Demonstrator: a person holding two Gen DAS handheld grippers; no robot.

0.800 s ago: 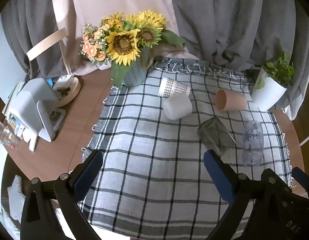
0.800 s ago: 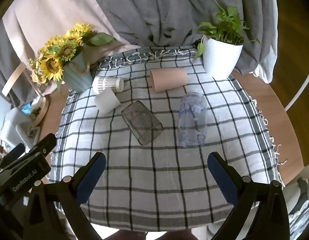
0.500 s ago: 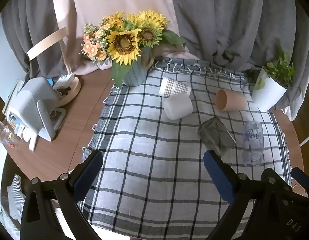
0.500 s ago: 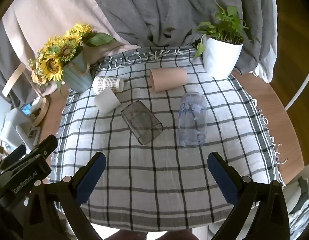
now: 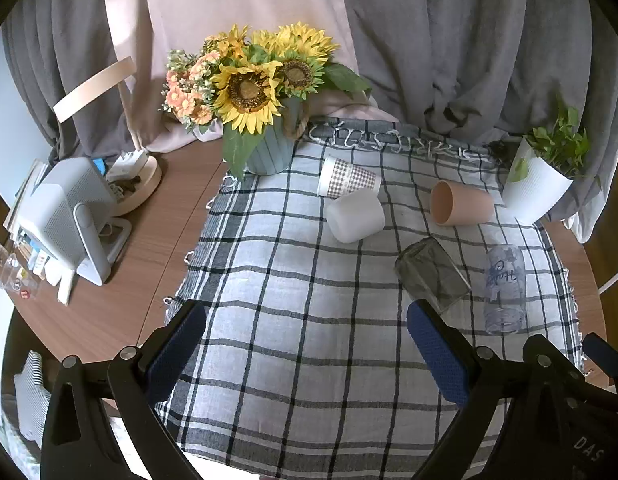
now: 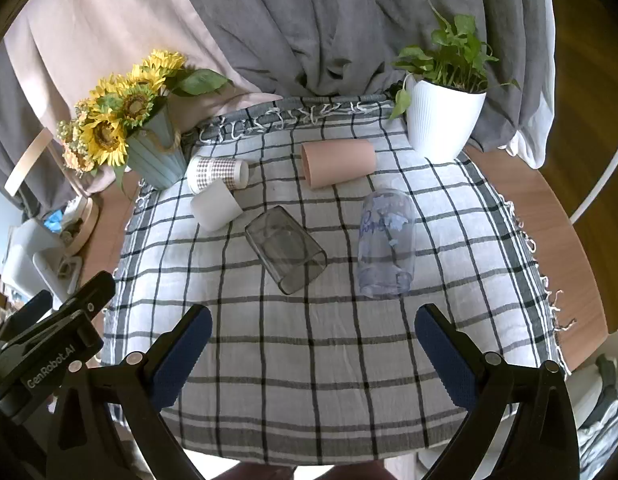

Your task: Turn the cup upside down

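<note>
Cups: five lie on their sides on the checked cloth (image 6: 309,344), none yet standing on its rim, so the flipping looks not yet begun.
Smoky glass cup (image 6: 285,249): mid-cloth, mouth turned toward the near edge, closest to both tools; my guess is it goes first.
Clear printed cup (image 6: 385,242): just right of the smoky one, apart from it, mouth also toward the near edge.
Pink cup (image 6: 338,163): farther back, near the white plant pot (image 6: 443,120).
White cup (image 6: 215,209) and checked paper cup (image 6: 216,173): close together, possibly touching, beside the sunflower vase (image 6: 155,156).
Left gripper (image 5: 305,344): spread wide, holding nothing, hanging above the near part of the cloth.
Right gripper (image 6: 311,344): also spread wide and empty, held back from the cups; the wide gap probably suits taking a cup across its body.
Why they lie so: on their sides, the cups offer their walls to a sideways pinch, and turning one to rest on its rim needs only a partial rotation.
Left view only: the pink cup's open mouth (image 5: 443,202), and a white device (image 5: 69,216) on the bare wooden table (image 5: 149,240).
Right view only: the smoky cup whole, which the left tool's finger partly covers, plus the left tool's body at the lower left.
</note>
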